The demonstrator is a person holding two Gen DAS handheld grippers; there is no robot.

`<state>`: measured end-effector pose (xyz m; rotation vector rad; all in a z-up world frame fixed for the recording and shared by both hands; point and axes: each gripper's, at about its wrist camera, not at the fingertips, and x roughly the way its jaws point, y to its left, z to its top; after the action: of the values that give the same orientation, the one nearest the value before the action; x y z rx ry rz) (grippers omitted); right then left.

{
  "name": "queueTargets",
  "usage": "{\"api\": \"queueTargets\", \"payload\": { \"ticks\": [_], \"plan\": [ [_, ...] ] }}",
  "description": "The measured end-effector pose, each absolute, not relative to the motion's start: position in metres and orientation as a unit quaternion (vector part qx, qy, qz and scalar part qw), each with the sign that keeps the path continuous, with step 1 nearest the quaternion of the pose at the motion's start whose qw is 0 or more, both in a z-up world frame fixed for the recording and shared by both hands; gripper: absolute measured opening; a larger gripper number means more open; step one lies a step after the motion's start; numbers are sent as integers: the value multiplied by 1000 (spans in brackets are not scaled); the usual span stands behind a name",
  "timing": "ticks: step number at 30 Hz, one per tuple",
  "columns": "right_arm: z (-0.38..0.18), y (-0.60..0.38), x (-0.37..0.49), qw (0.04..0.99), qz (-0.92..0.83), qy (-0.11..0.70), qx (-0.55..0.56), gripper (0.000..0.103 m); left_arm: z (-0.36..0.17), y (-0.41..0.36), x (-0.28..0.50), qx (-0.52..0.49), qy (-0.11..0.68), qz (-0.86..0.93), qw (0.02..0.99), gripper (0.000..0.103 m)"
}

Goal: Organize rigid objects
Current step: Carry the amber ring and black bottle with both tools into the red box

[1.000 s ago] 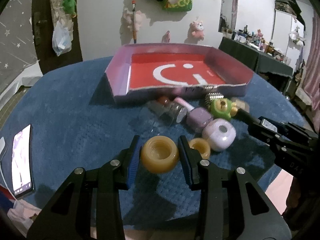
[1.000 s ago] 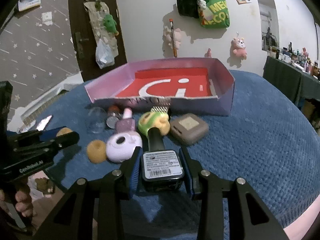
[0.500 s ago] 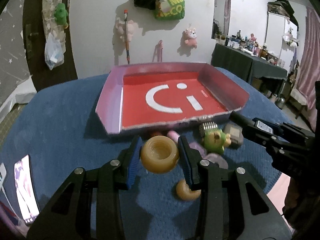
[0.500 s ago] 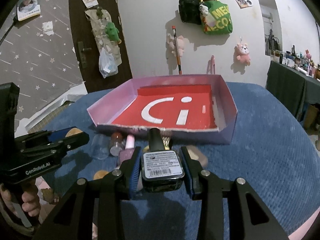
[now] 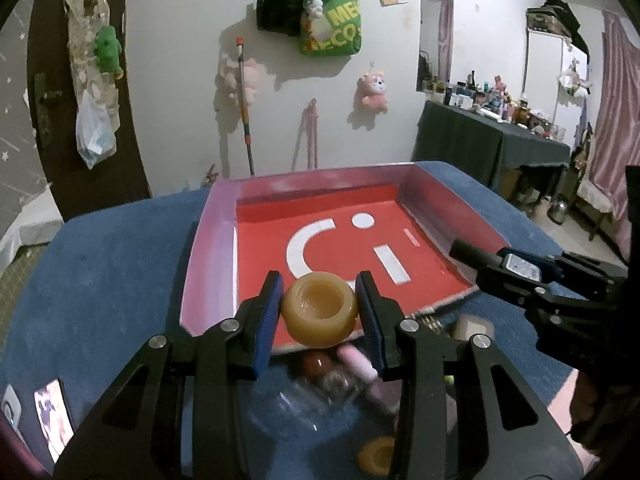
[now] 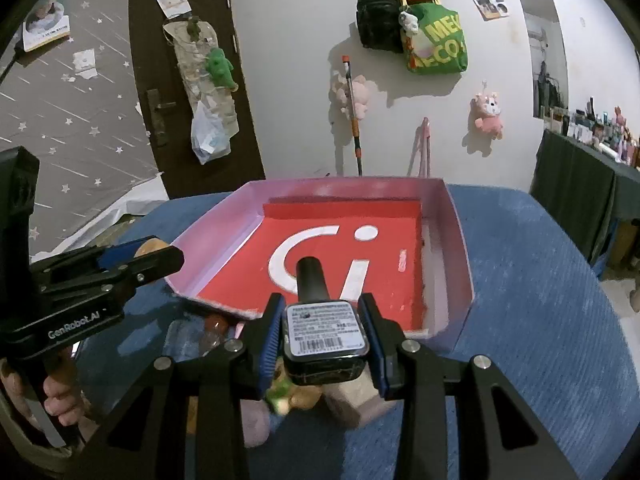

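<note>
A: What is held at this moment?

B: An amber ring-shaped piece (image 5: 319,310) is clamped in the left gripper (image 5: 319,312), the blue pads closed narrowly against its two sides. A dark bottle (image 6: 325,334) with a barcode label is pinched the same way in the right gripper (image 6: 325,336); its neck is pointed away, along the fingers, toward the tray.

A: And where is the tray in relation to them?

B: The pink-walled tray (image 5: 208,248) with the red floor is seen straight ahead and lower down. The ring is seen over the tray's near edge, toward its left half; the bottle is seen at the near edge, right of centre. Both items are judged to be clear of the blue cloth (image 6: 540,280).

A: Which hand is nearer?

B: Neither can be called nearer; both are about level with the near wall. The move is judged to be forward and down, with each item released onto the red floor.

A: What is left behind?

B: Blurred small items (image 5: 344,376) are seen on the cloth, just near of the tray.
</note>
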<state>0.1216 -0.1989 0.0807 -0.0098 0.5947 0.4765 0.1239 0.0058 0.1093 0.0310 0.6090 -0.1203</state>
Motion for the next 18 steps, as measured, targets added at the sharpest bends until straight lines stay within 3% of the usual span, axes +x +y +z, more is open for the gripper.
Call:
{"api": "queueTargets", "payload": {
  "ticks": [18],
  "plan": [
    [82, -177, 219, 921, 200, 333, -20, 40, 89, 23, 220, -13, 358, -43, 933, 36]
  ]
}}
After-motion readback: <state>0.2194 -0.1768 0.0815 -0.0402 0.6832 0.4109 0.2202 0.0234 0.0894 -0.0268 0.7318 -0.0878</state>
